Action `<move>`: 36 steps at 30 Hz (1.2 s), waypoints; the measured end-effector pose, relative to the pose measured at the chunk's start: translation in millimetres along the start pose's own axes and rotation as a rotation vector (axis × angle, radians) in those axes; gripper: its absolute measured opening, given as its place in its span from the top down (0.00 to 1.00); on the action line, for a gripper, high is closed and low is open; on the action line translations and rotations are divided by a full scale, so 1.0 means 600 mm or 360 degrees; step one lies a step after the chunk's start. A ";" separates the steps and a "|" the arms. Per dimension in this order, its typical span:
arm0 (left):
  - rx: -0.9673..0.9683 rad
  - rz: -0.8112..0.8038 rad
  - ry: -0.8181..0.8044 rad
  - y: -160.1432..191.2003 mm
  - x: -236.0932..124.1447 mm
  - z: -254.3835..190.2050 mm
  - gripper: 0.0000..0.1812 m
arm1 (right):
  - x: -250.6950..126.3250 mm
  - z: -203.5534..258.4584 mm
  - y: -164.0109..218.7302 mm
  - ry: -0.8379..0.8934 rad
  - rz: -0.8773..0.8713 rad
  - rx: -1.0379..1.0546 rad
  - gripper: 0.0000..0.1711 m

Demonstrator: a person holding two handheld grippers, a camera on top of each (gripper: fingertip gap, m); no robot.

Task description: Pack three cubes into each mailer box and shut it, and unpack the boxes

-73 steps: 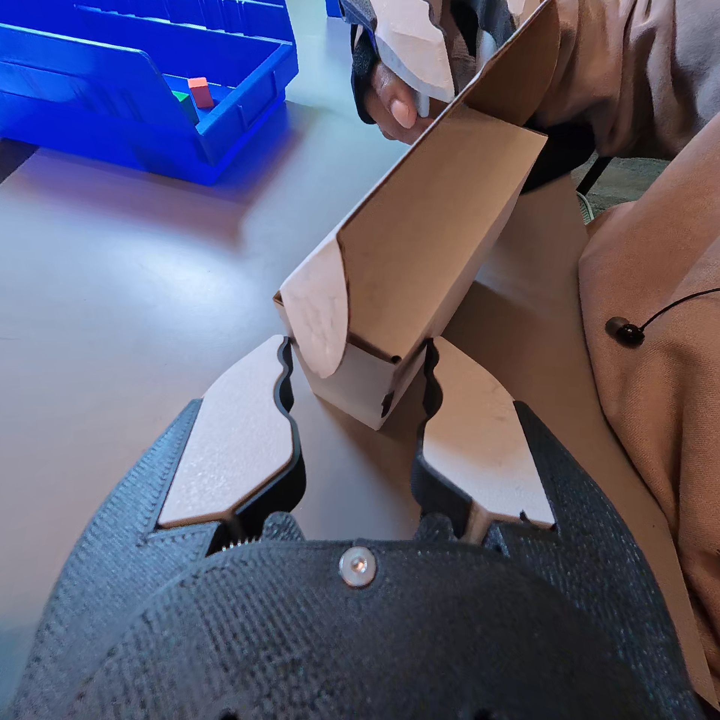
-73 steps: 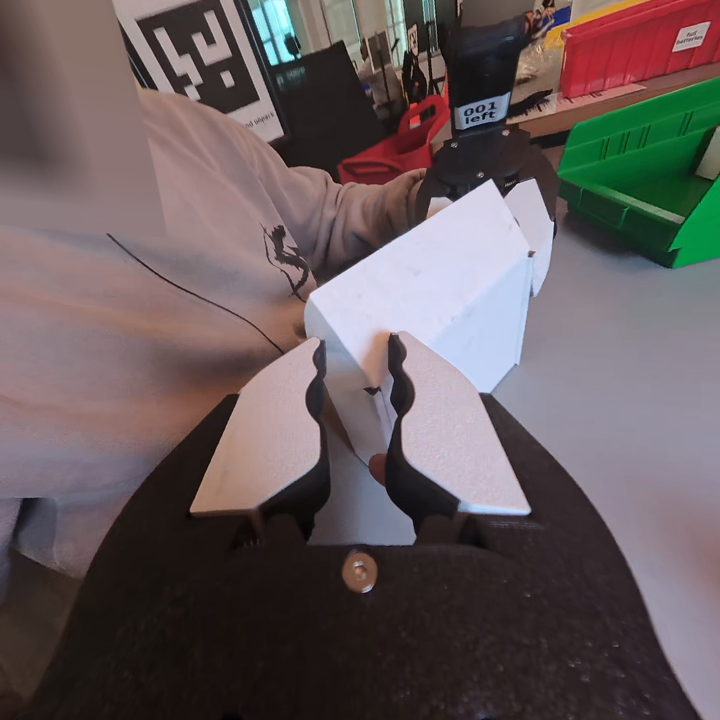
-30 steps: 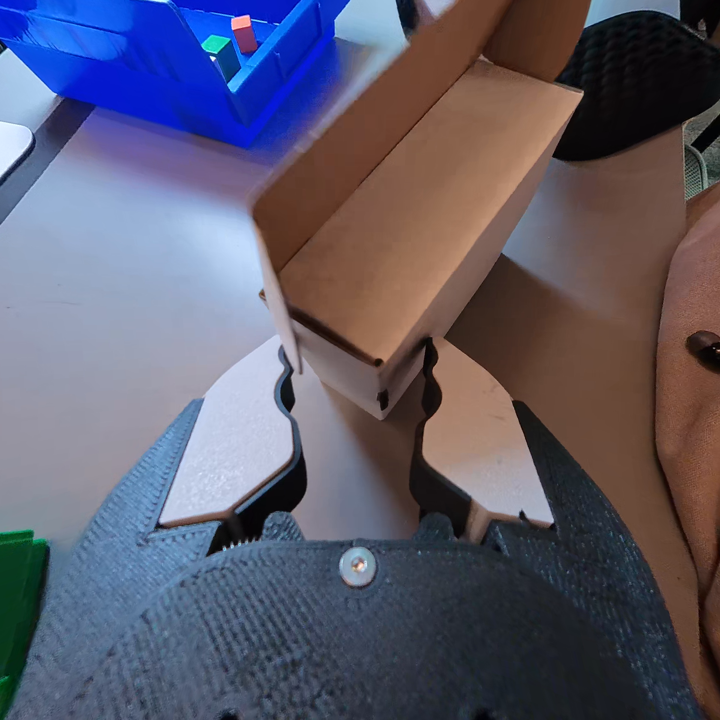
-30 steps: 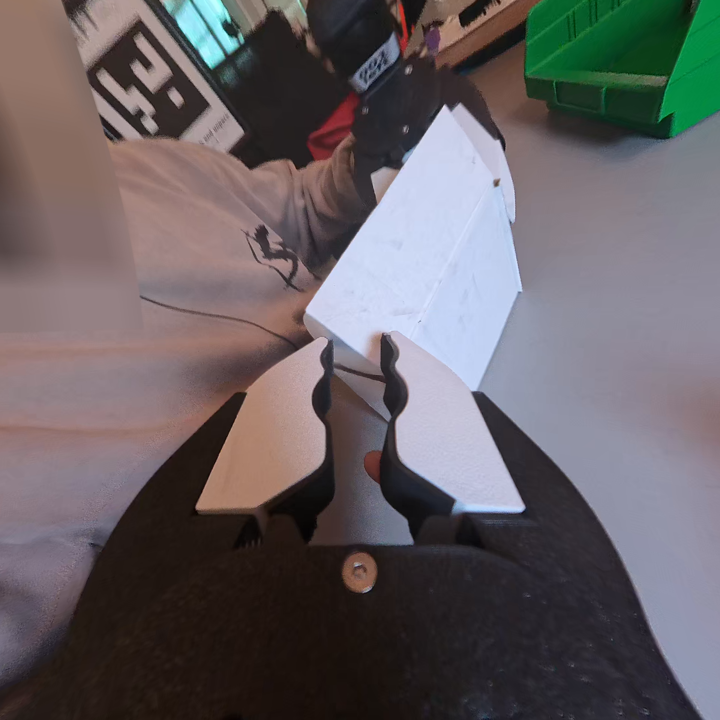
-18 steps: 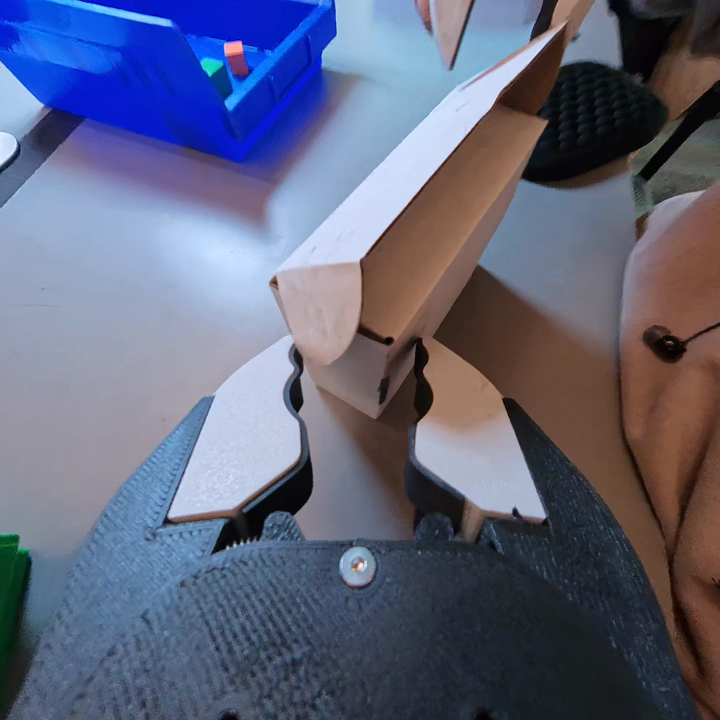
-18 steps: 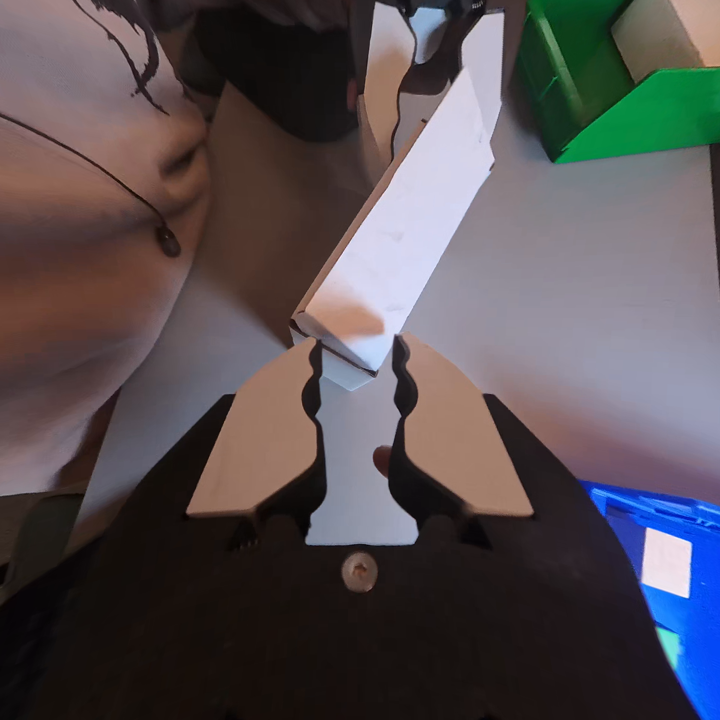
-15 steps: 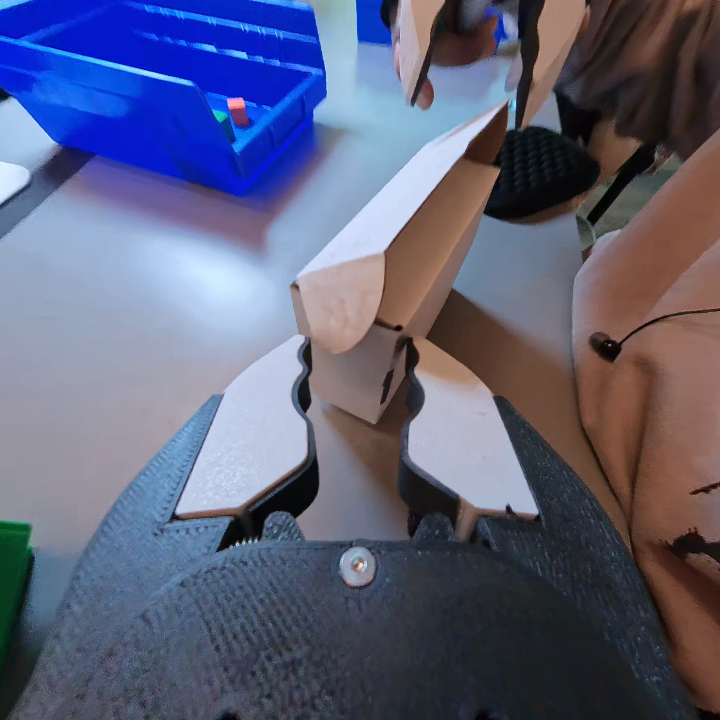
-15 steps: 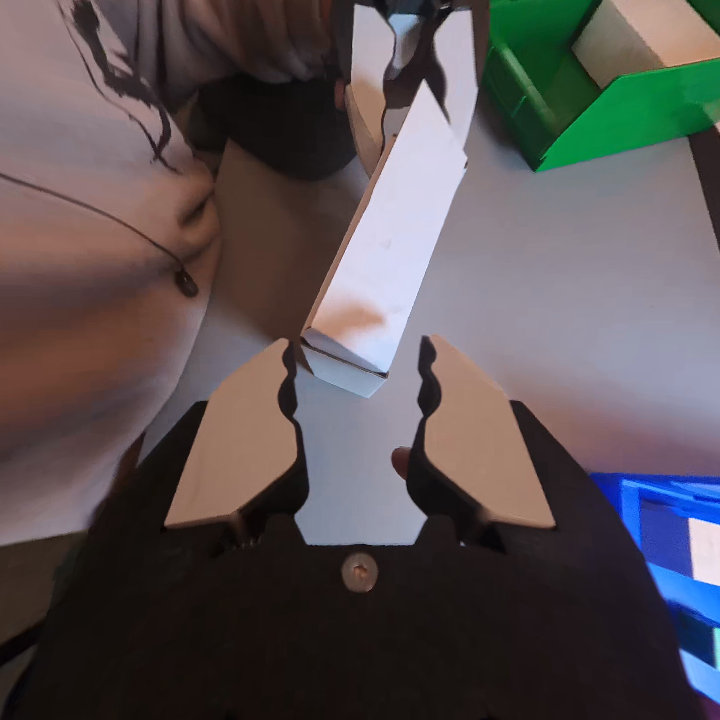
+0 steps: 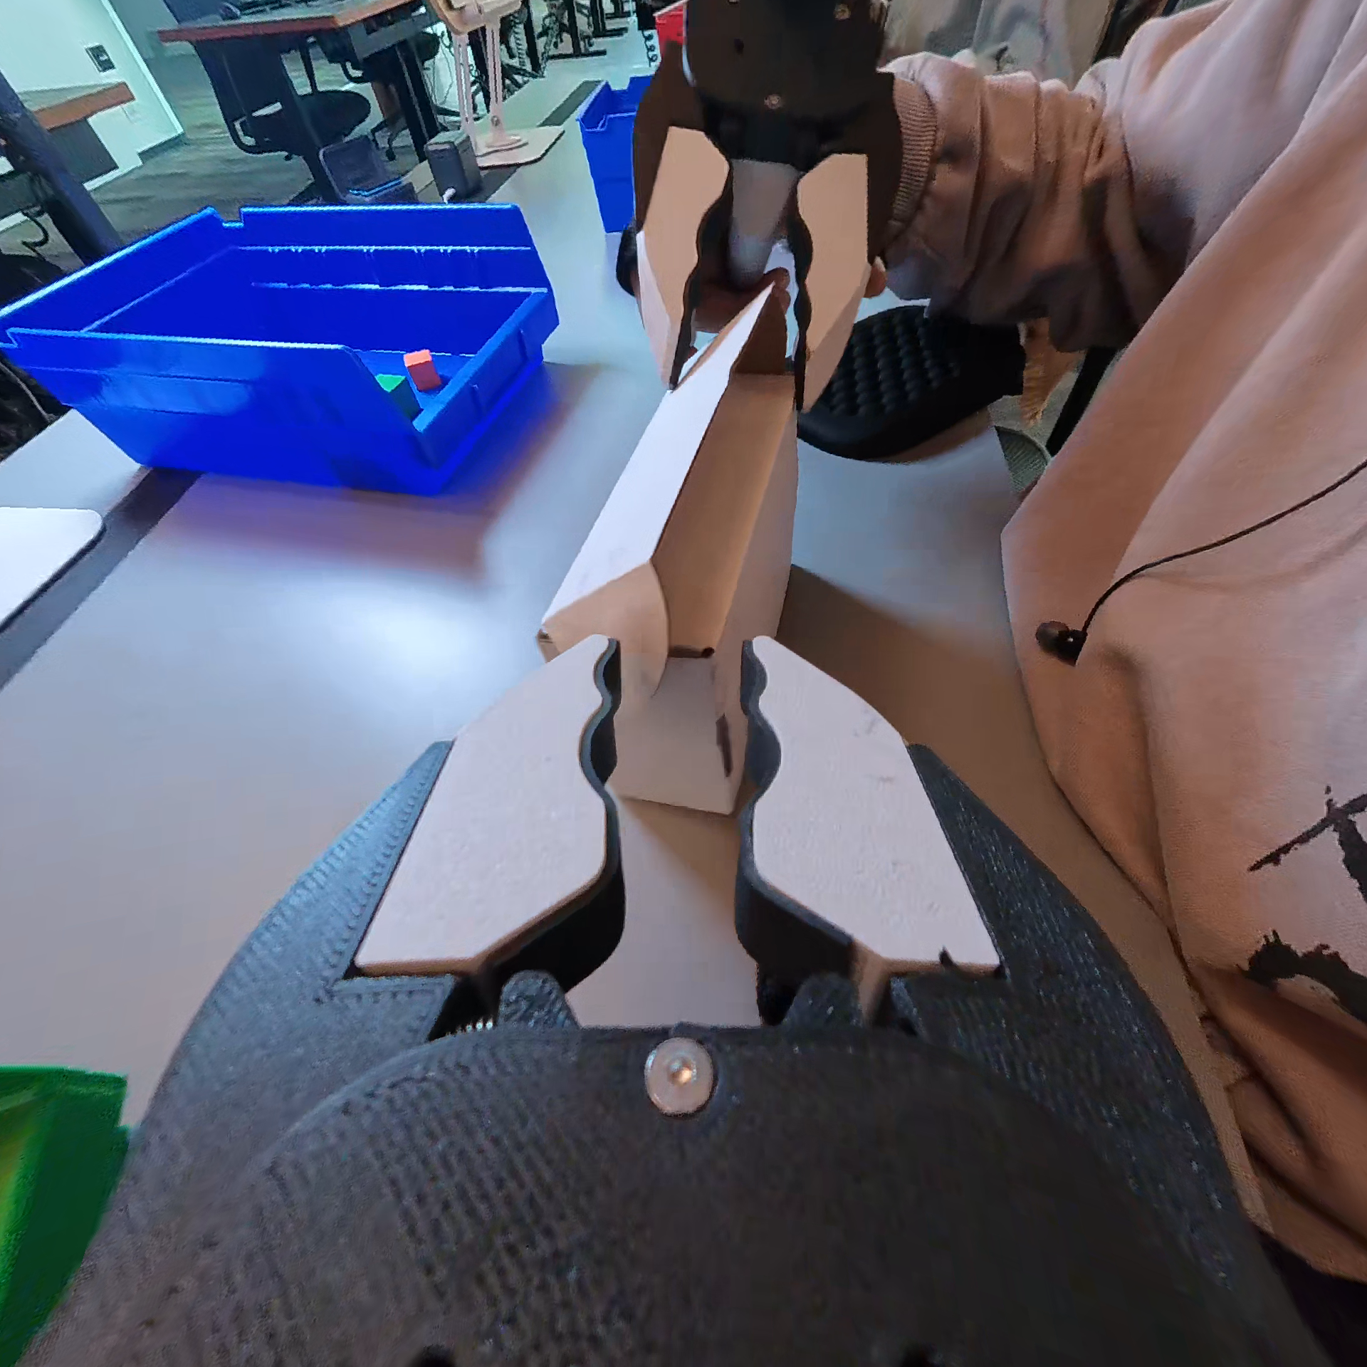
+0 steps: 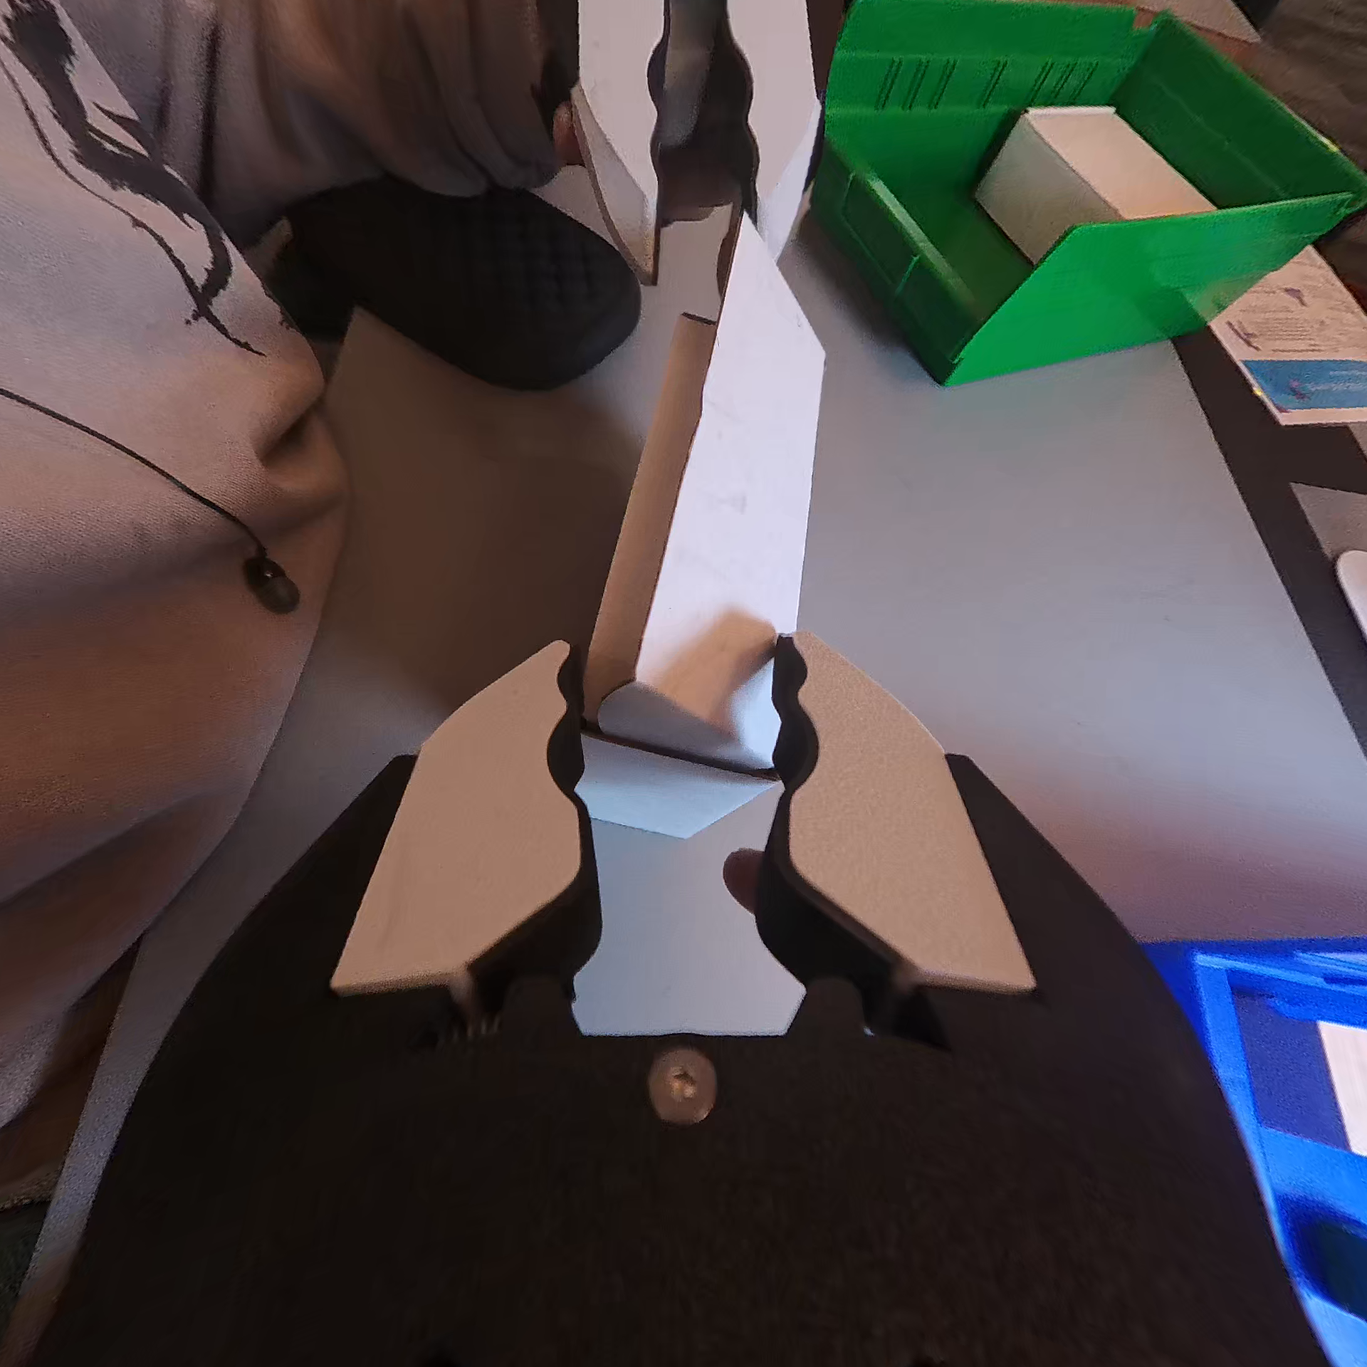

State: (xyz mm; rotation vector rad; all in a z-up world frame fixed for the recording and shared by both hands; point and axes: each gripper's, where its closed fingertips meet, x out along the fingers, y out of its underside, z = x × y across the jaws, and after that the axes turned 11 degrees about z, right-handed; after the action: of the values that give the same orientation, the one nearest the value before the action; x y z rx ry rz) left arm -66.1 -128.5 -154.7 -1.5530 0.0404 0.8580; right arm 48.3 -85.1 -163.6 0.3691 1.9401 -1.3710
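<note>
A long white mailer box (image 9: 710, 518) lies on the grey table (image 9: 259, 703) with its lid folded down. A lid ear (image 9: 606, 614) sits outside the near end. My left gripper (image 9: 677, 647) is shut on that end. My right gripper (image 10: 674, 643) is shut on the opposite end of the box (image 10: 740, 481); it also shows far off in the left wrist view (image 9: 736, 392). The left gripper shows at the top of the right wrist view (image 10: 710, 266). A red cube (image 9: 422, 368) and a green cube (image 9: 392, 388) lie in the blue bin (image 9: 296, 355). The box's inside is hidden.
A green bin (image 10: 1072, 296) holding another white box (image 10: 1072, 177) stands beyond the box's left end. A blue bin corner (image 10: 1294, 1109) is close to my right gripper. The person's torso (image 9: 1183, 518) and a black chair (image 9: 910, 385) line the table's edge.
The box lid came down from open to folded flat. My right gripper let go of the lid, swung to the far end and closed on it. My left gripper kept its hold.
</note>
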 end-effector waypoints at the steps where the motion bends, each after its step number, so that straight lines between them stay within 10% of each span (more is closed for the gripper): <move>1: 0.0033 0.0012 -0.0019 0.000 -0.008 0.005 0.83 | -0.002 -0.002 0.001 -0.0042 -0.0029 0.0015 0.72; 11: 0.0481 0.0307 0.0254 0.014 0.008 0.017 0.66 | -0.006 -0.001 0.002 -0.0251 -0.0119 -0.0068 0.72; 18: 0.0537 0.0295 0.0597 -0.023 0.014 -0.019 0.83 | -0.004 0.003 0.001 -0.0240 -0.0134 -0.0102 0.72; 36: -0.0013 0.0120 0.0675 -0.048 0.011 -0.002 0.88 | -0.001 0.007 -0.001 -0.0170 -0.0084 -0.0165 0.71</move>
State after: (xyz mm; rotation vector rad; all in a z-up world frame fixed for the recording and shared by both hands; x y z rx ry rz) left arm -46.4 -120.7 -134.3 -1.7265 0.4041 0.5736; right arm 49.6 -88.9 -163.6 0.1922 1.9353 -1.2907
